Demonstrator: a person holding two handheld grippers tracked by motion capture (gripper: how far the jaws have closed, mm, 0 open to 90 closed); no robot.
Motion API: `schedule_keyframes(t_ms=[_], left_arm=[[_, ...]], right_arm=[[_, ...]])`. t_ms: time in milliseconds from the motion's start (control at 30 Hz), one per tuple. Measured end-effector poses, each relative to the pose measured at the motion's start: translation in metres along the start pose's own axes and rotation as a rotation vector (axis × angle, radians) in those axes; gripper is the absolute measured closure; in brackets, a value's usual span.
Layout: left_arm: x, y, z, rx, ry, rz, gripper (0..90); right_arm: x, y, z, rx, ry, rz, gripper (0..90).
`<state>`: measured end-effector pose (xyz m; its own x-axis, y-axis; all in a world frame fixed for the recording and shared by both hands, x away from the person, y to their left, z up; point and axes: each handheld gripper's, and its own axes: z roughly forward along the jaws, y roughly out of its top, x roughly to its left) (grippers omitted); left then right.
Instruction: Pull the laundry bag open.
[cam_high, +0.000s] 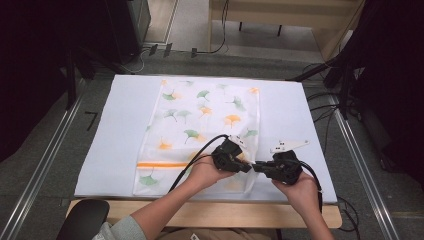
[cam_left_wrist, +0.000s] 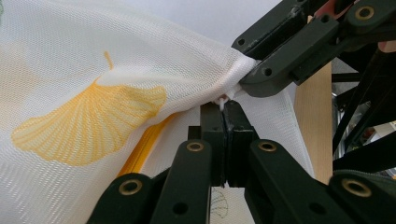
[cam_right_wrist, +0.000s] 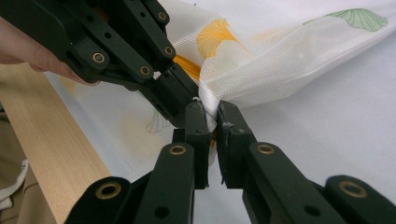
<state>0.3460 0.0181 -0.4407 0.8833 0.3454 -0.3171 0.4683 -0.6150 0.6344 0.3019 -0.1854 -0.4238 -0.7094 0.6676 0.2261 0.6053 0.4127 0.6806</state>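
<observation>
A white mesh bag (cam_high: 200, 120) printed with orange and green ginkgo leaves lies flat on the white table cover (cam_high: 120, 125). An orange stripe (cam_high: 160, 164) runs along its near end. Both grippers meet at the bag's near right corner, which is lifted off the cover. My left gripper (cam_left_wrist: 224, 109) is shut, with a small white tab of the bag (cam_left_wrist: 223, 101) pinched at its tips. My right gripper (cam_right_wrist: 212, 112) is shut on bunched mesh (cam_right_wrist: 261, 65) right beside it. In the high view the left gripper (cam_high: 247, 167) and the right gripper (cam_high: 256, 166) point at each other, tips nearly touching.
The wooden table edge (cam_high: 225, 212) runs just below the cover, close to both hands. A black chair back (cam_high: 82, 220) stands at the near left. Black stands and cables (cam_high: 345, 85) crowd the right side, and metal rails (cam_high: 45, 160) flank the table.
</observation>
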Motion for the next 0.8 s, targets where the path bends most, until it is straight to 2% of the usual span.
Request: schedule_keyframes(t_ms=[167,433,800], left_arm=[[0.0007,-0.0019,-0.0046,-0.005,-0.004,0.009,90.0],[0.0029,-0.0026,-0.009,-0.025,-0.015,-0.002,90.0],[0.0028,-0.0022,-0.0055,-0.025,0.004,-0.01,89.7]], right_arm=[[-0.0012,-0.0005,-0.0008,-0.001,0.0,-0.003,86.0],[-0.0012,-0.0006,-0.0011,0.006,-0.002,-0.005,86.3],[0.0016,-0.0002,0.0015,0.028,-0.005,-0.014,86.5]])
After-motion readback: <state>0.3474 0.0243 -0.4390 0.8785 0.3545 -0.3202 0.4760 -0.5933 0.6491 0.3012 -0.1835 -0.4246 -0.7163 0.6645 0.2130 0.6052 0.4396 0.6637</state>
